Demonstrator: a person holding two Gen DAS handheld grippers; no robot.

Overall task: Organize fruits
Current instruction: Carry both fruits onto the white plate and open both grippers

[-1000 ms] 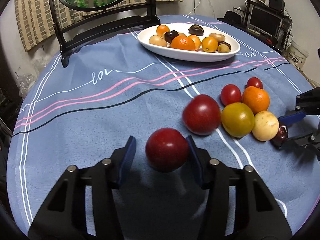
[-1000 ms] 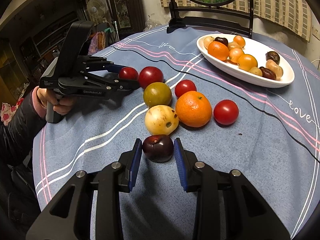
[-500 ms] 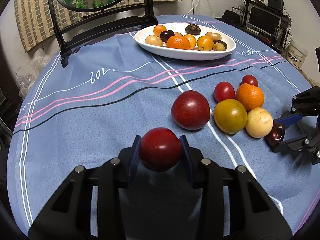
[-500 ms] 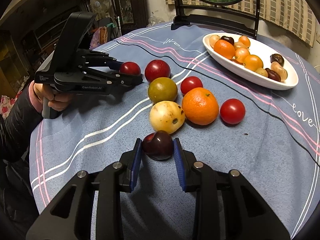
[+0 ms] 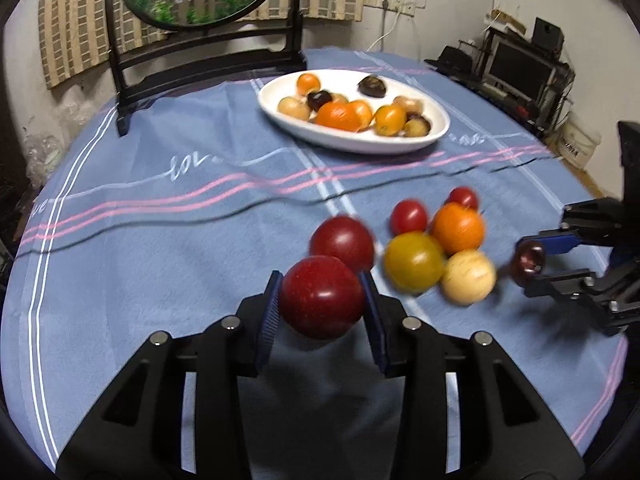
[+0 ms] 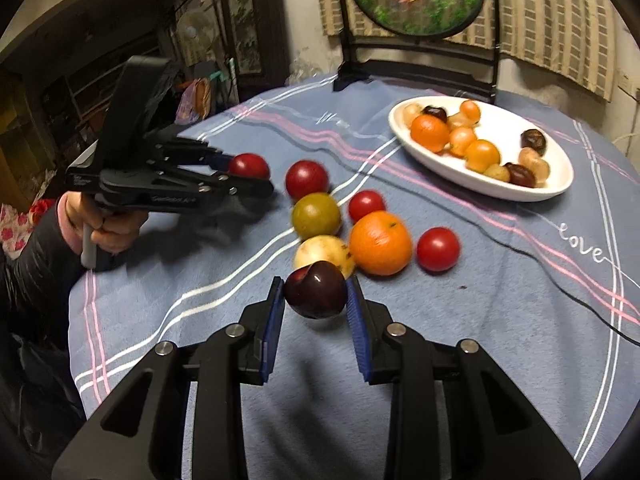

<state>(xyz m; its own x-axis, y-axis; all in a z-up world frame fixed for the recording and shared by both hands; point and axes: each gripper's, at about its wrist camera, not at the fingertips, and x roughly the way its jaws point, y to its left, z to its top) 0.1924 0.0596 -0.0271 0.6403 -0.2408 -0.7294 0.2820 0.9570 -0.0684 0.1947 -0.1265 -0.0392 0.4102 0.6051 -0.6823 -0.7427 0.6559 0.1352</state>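
Both tongs pinch fruit: left tongs (image 5: 322,300) a red plum (image 5: 320,296), right tongs (image 6: 315,292) a dark plum (image 6: 316,290). Six fruits remain short of the white dish (image 6: 560,184), partly filled.

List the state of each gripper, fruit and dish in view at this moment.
Left gripper: shut on a large dark-red round fruit.
Right gripper: shut on a small dark purple plum.
White oval ceramic plate: upright on the cloth, holding many small fruits.
Round orange: loose on the cloth, touching neighbours.
Yellow-green round fruit: loose on the cloth.
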